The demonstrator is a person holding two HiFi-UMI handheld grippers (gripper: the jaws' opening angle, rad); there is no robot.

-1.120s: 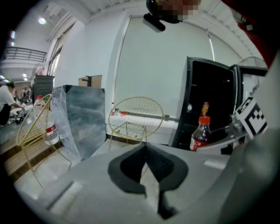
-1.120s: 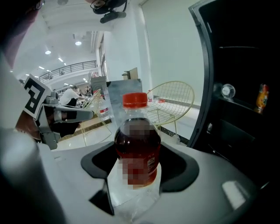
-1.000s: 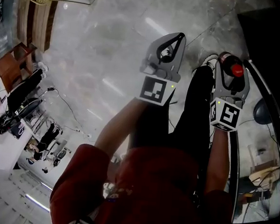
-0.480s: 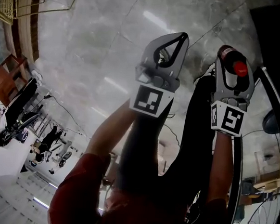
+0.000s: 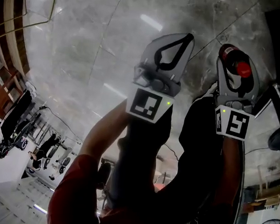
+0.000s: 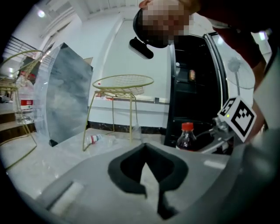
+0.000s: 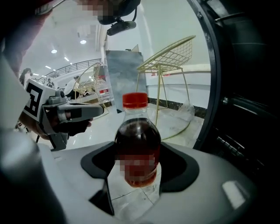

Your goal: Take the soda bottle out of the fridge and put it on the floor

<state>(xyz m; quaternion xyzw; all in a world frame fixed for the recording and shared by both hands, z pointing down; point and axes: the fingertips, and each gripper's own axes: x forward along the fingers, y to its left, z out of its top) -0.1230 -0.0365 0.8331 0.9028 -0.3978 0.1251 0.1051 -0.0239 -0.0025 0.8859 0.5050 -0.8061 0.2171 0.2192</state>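
- Right tool (image 7: 138, 173) has its jaws spread wide and clamped on the lower body of the clear plastic soda bottle with dark cola and a red cap (image 7: 137, 144). The bottle stands upright between the jaws, cap uppermost.
- Left tool (image 6: 146, 148) has its jaws closed tip to tip with nothing between them. It hangs level with the right tool, just to that tool's left.
- We judge the bottle to be clear of the black open fridge (image 6: 192, 87), which stands just beyond and to the right of the right tool. The step in hand is setting the bottle down on the grey polished marble floor (image 5: 87, 42).
- The next move calls for keeping the bottle upright until its base meets the floor squarely, and only then parting the jaws. We would draw the tool straight back so that the pads do not drag the bottle over.
- The head view shows both tools side by side over the floor, with the person's dark trouser legs beneath them. It does not show how the pads sit on the bottle.
- The right gripper view shows that grip plainly, with floor tile under the bottle's base, though we cannot tell whether the base touches.
- The left gripper view alone shows the fridge's dark inside. It also shows a gold wire-frame stand (image 6: 124, 82) ahead of the left tool.
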